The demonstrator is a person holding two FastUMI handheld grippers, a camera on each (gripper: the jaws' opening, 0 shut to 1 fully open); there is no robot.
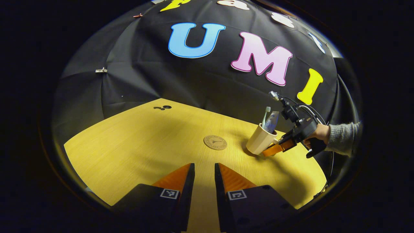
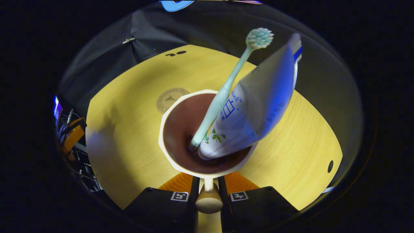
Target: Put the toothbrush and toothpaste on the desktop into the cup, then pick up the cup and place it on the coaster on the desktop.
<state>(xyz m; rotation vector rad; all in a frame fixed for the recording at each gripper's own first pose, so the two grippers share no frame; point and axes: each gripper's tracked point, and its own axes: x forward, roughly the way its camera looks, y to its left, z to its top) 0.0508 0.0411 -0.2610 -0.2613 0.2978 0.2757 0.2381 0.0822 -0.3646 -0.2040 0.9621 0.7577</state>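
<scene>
The right tool (image 1: 275, 149) grips the cup (image 1: 259, 141) by its handle, toothbrush (image 2: 223, 94) and toothpaste (image 2: 255, 103) inside. The coaster (image 1: 215, 142) lies on the bench (image 1: 136, 152) just beyond the cup, toward the left tool (image 1: 204, 171), whose fingers stand narrow and empty.

The left gripper view looked from low over the near edge of the desktop (image 1: 136, 145) toward the back wall, well back from the cup (image 1: 260, 140). The right gripper view looked steeply down into that cup (image 2: 207, 132) from close up. Both views shared the desktop, cup and coaster (image 1: 215, 142).
</scene>
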